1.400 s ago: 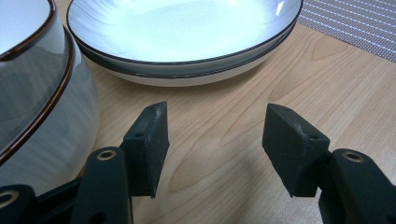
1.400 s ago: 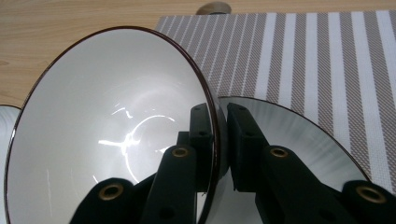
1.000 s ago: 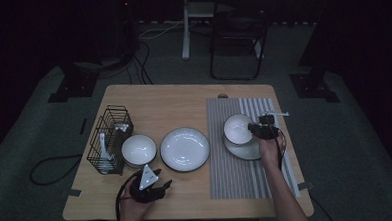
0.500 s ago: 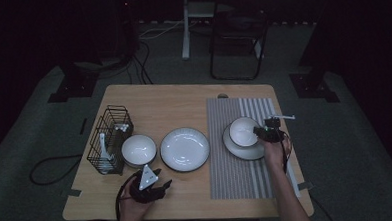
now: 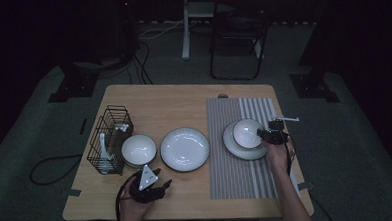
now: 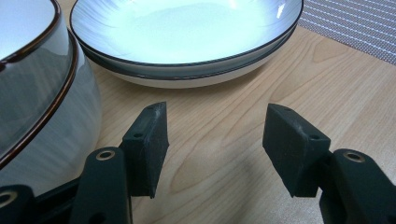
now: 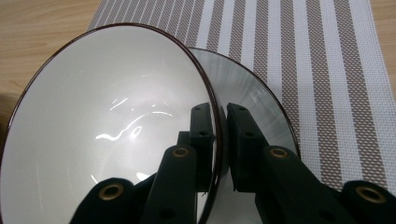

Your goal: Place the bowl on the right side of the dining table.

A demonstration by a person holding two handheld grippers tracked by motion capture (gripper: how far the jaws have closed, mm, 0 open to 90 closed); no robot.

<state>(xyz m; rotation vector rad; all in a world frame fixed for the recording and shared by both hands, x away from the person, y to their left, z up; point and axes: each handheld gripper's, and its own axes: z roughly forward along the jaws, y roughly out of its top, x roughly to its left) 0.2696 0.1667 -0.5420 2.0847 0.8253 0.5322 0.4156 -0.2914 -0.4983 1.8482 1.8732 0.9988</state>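
Gripping the rim of a white bowl (image 5: 247,133), the right gripper (image 5: 266,134) is seen at the 3 o'clock side of the table (image 5: 183,96); in the right gripper view the rim of the bowl (image 7: 107,121) is pinched between the two black jaws, one inside and one outside; the bowl is tipped a little and is held over a white plate (image 5: 245,149), which lies on a striped mat (image 5: 254,108); whether bowl and plate touch cannot be told; the left gripper (image 5: 157,185) is held at the 6 o'clock edge of the table, with its jaws spread apart and nothing between them; only bare wood is seen between them in the left gripper view; a second bowl (image 5: 138,149) is found just at 11 o'clock of that gripper, and a wide plate (image 5: 184,148) at 1 o'clock of it; a black wire basket (image 5: 110,139) is set at the 9 o'clock side, beside the second bowl.
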